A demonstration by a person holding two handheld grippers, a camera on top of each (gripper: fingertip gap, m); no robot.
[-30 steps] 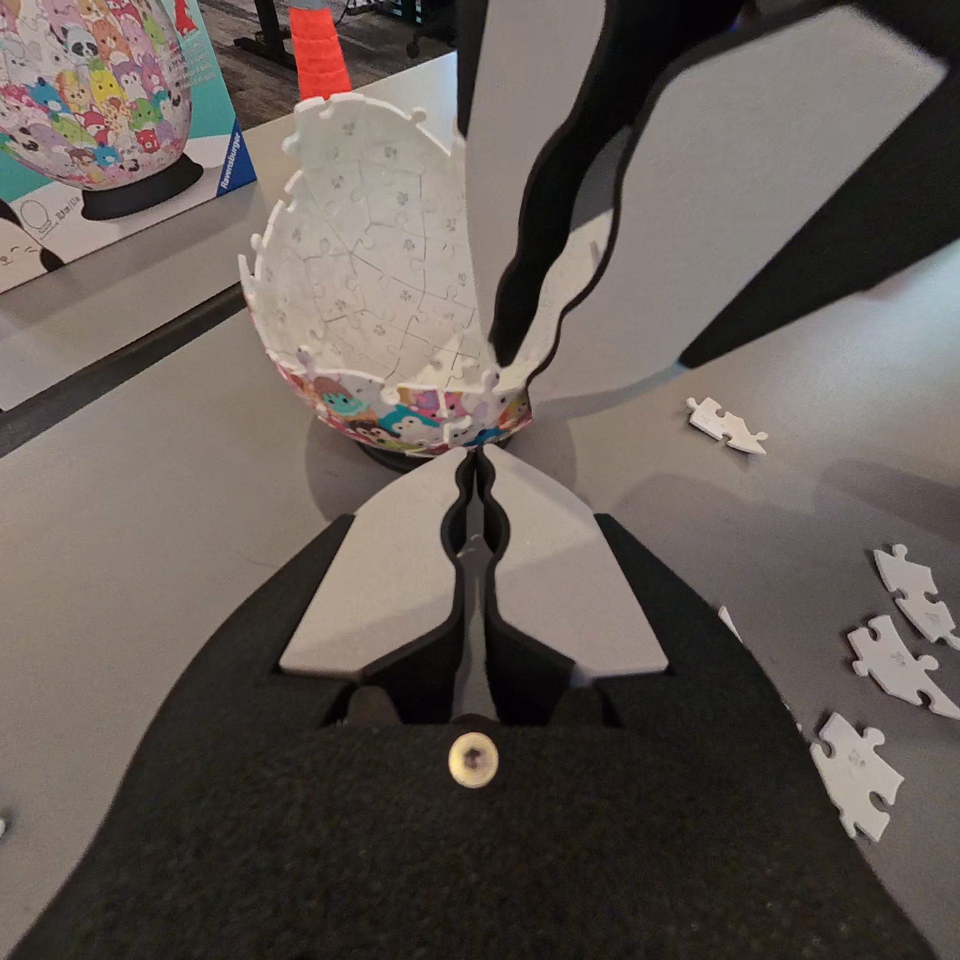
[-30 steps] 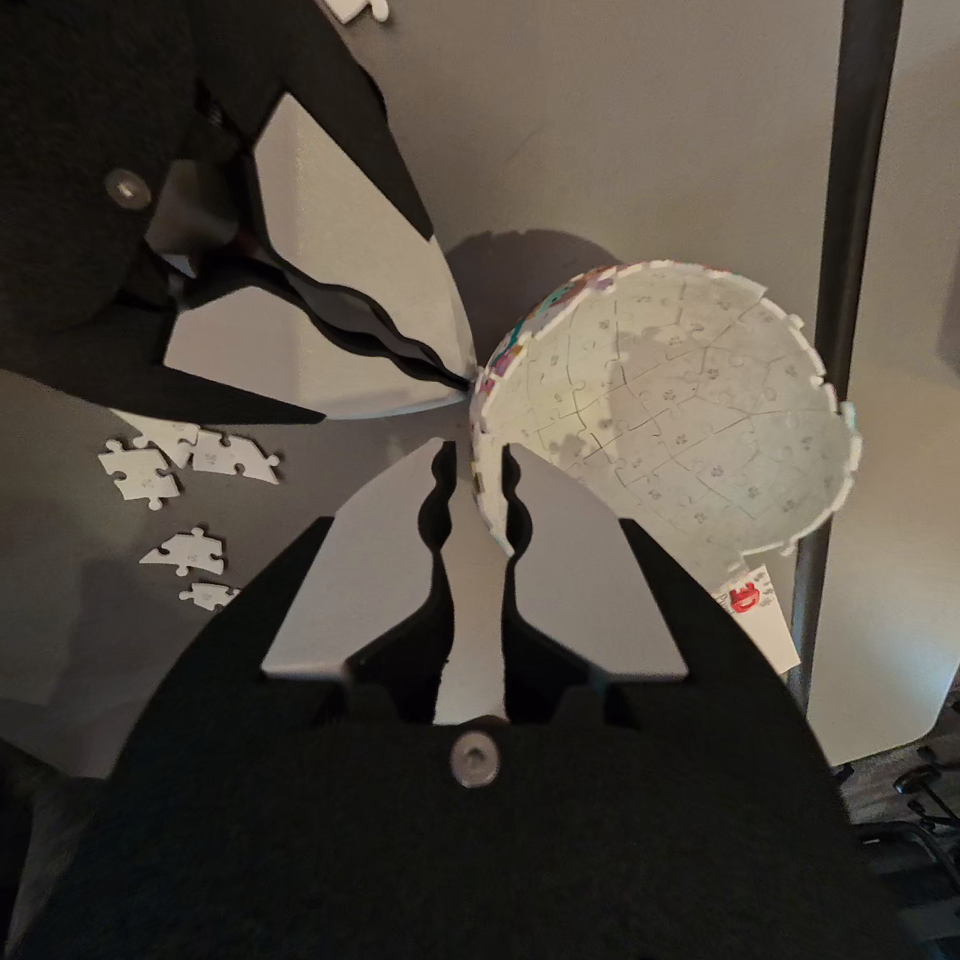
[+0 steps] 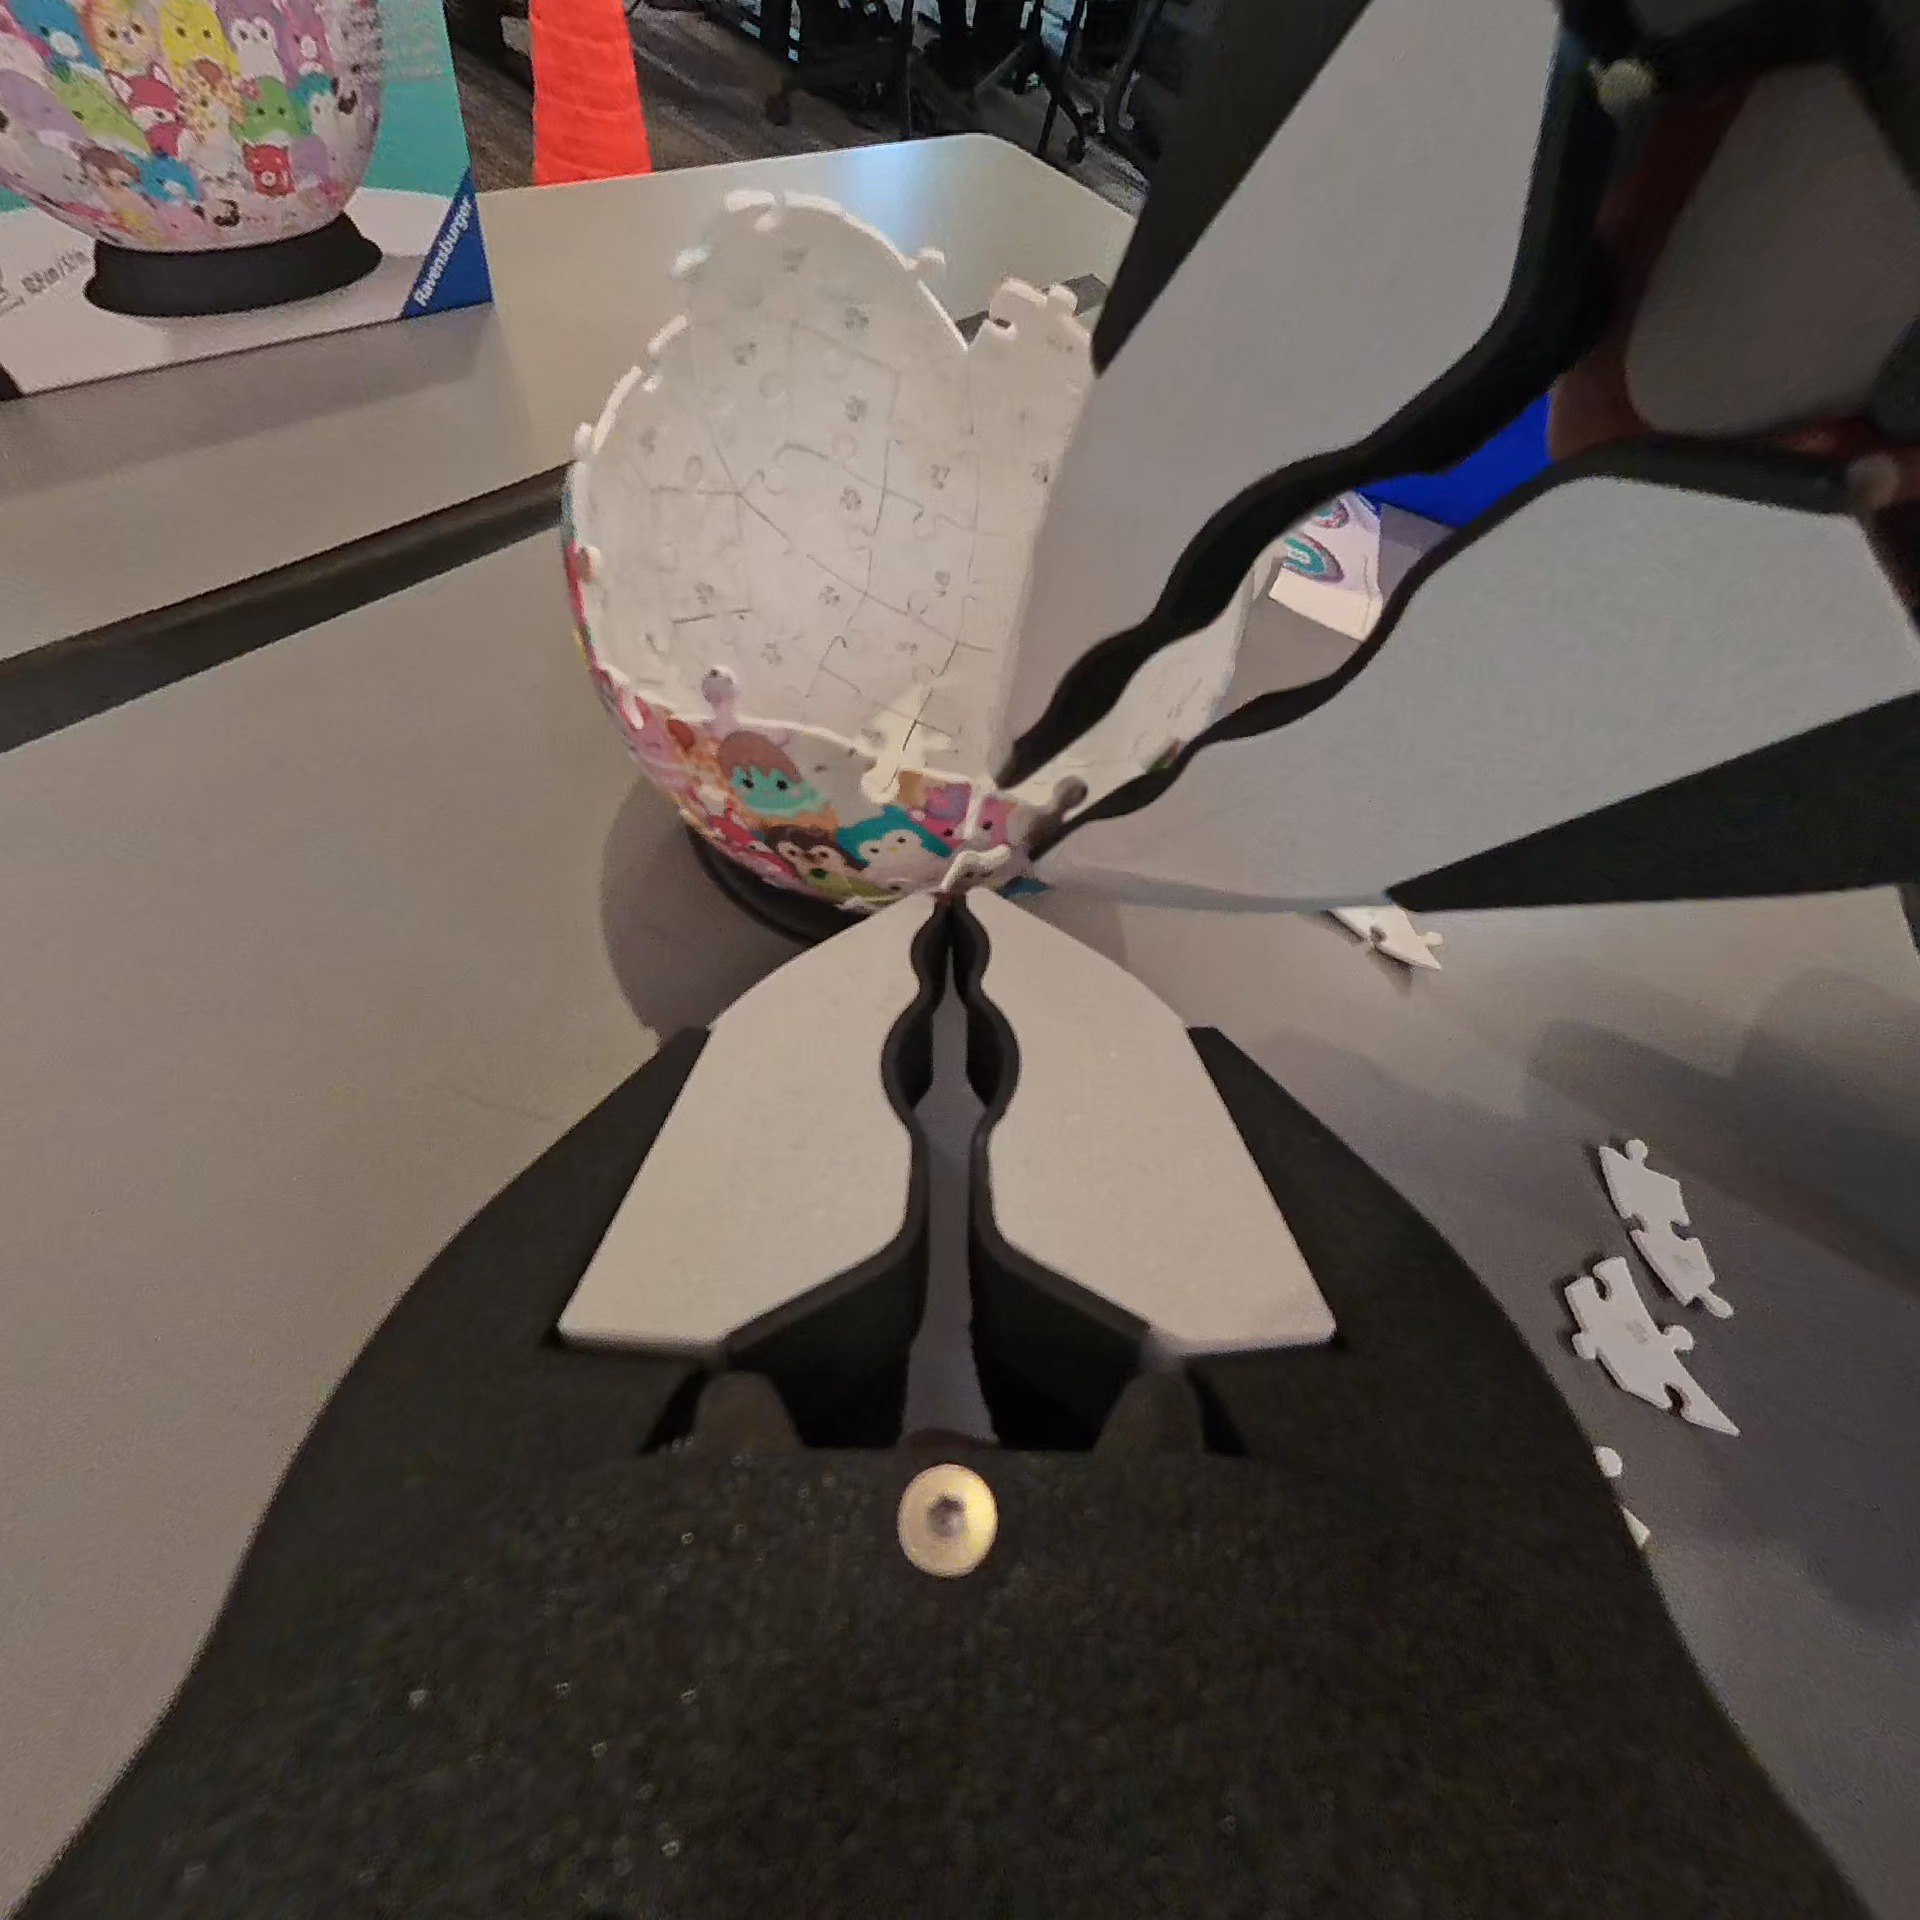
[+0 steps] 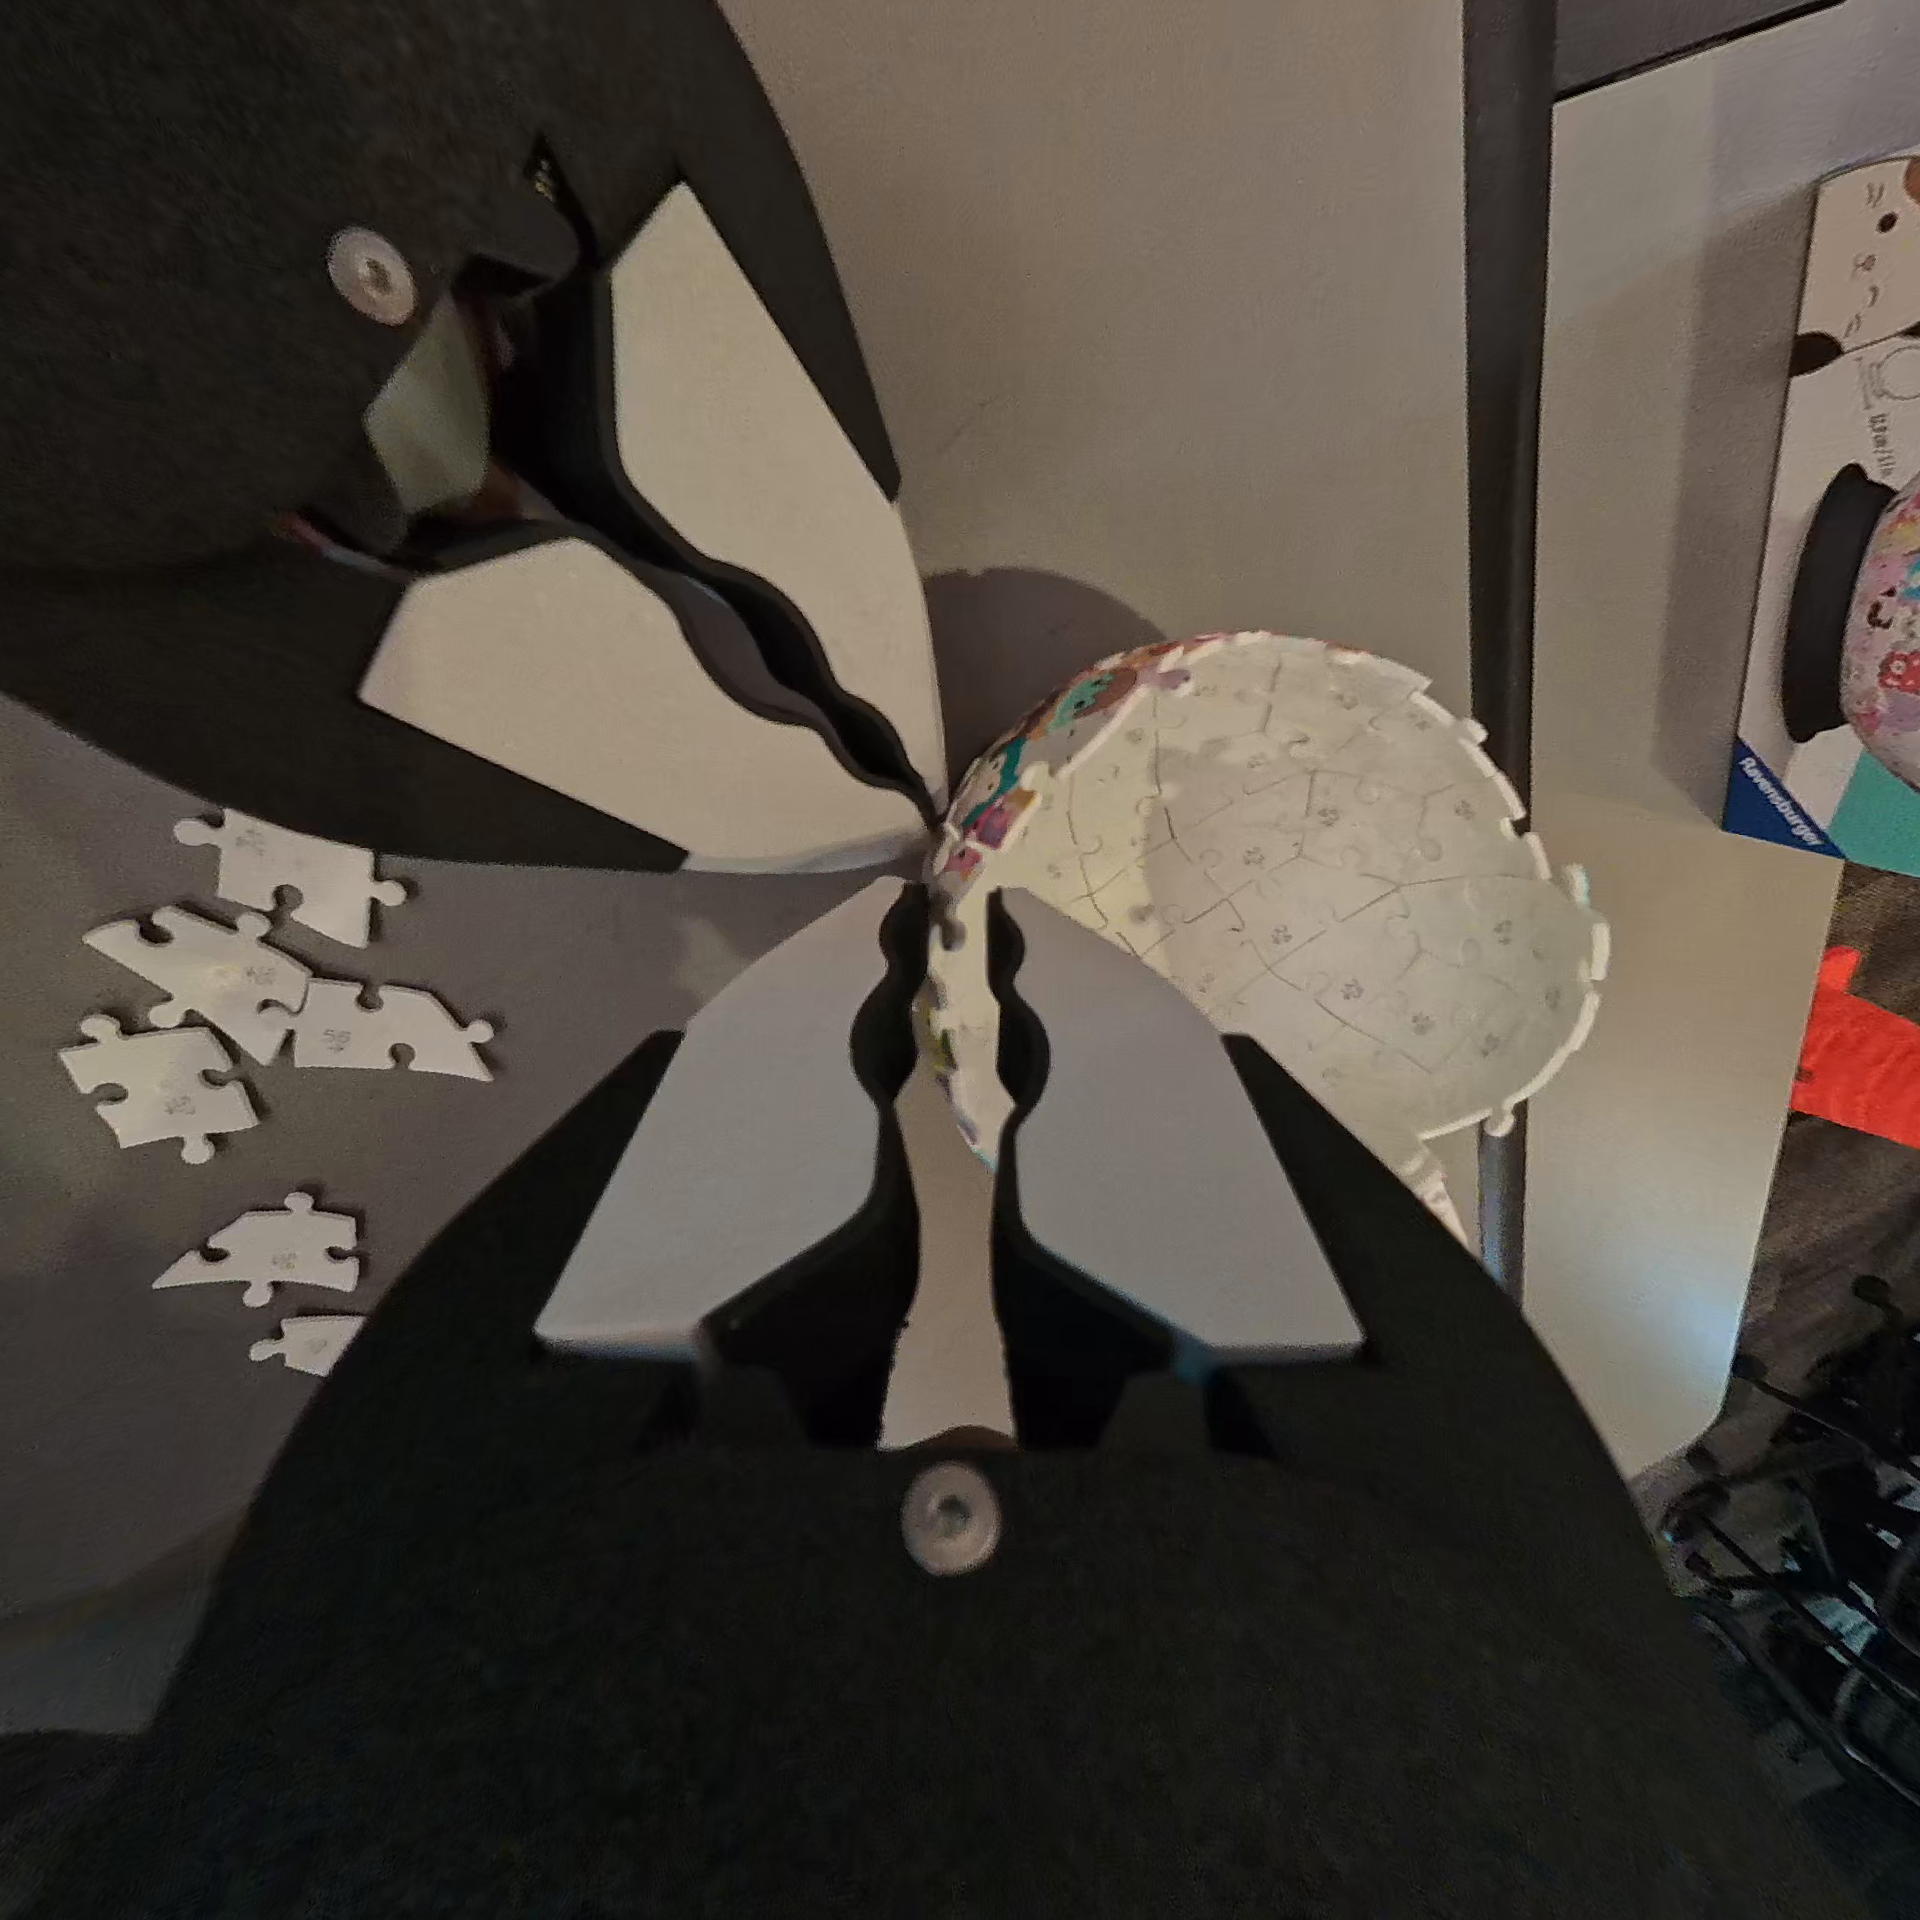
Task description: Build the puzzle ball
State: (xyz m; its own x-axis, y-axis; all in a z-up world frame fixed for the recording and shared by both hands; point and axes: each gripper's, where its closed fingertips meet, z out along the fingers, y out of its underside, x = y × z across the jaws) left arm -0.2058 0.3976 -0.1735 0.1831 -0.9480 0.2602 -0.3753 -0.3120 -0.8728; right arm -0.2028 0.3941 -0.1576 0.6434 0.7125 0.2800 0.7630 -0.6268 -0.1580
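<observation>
The half-built puzzle ball (image 3: pixel 810 540) stands on a black stand (image 3: pixel 748 894) on the grey table, with its white inside open and a band of coloured figures outside; the right wrist view shows it too (image 4: pixel 1299 883). My left gripper (image 3: pixel 951 909) is shut, its tips against the ball's lower outer rim; in the right wrist view it comes in from the upper left (image 4: pixel 928 821). My right gripper (image 4: pixel 956 904) straddles the ball's wall at the rim, one finger inside and one outside, closed on it; in the left wrist view it comes in from the upper right (image 3: pixel 1023 805).
Several loose white puzzle pieces (image 4: pixel 208 997) lie on the table beside the grippers, also in the left wrist view (image 3: pixel 1642 1340). The puzzle box (image 3: pixel 208 156) stands on the adjoining table beyond a dark gap (image 3: pixel 260 613). An orange cone (image 3: pixel 587 94) is behind. Left and right tips are no more than a few centimetres apart.
My right gripper has dropped lower along the ball's rim, with its tips now near my left gripper's tips. The ball looks turned more upright. My left gripper stays at the lower rim.
</observation>
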